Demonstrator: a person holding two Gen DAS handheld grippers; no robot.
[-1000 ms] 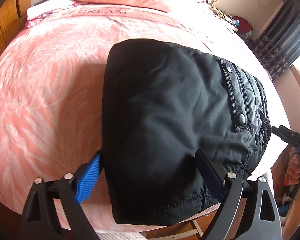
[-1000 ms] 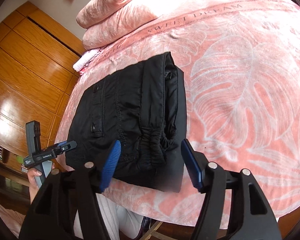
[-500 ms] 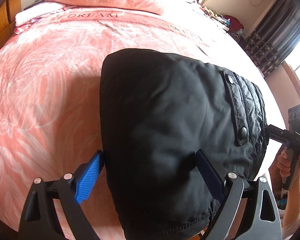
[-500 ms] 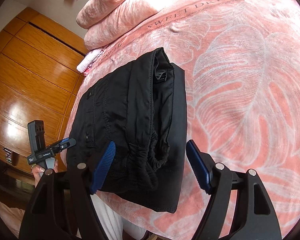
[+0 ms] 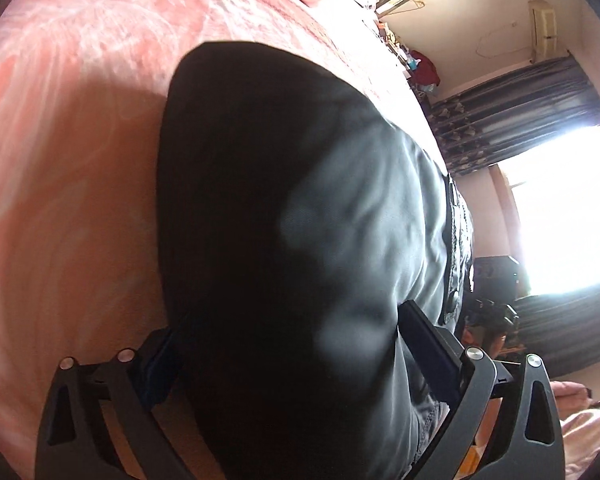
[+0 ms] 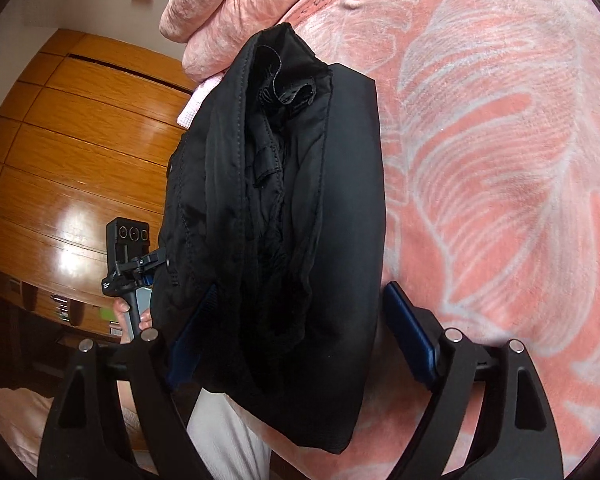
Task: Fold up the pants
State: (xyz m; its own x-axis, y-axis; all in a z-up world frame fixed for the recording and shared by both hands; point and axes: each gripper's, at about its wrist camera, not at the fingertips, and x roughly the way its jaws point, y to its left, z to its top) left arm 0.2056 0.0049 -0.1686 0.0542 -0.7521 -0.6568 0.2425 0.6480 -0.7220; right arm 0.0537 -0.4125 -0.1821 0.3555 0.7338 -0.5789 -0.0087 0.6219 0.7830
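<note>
A: Where are the folded black pants [image 5: 284, 240] in the left wrist view?

B: They fill the centre of the frame, a dark thick bundle over the pink leaf-print bedspread [image 5: 60, 160], which takes up the left and upper left. The left gripper [image 5: 288, 344] has its jaws spread wide, one blue-padded finger on each side of the bundle. The pads seem to touch the cloth, but I cannot tell whether they squeeze it.

A: And from the right wrist camera?

B: The same bundle [image 6: 300, 208] stands in the middle, seen end-on, so the stacked layers and the gathered waistband show. The right gripper [image 6: 296, 320] is also parted wide, its fingers flanking the bundle's near end. The bedspread [image 6: 500, 160] covers the right half of that frame.

A: Anything else around?

B: A pink pillow [image 6: 228, 8] at the top centre, a wooden wardrobe [image 6: 80, 140] on the left, and the other handheld gripper [image 6: 132, 264] at the left middle, beside the pants. In the left view a dark curtain [image 5: 512, 116] and a bright window [image 5: 568, 212] sit on the right edge.
</note>
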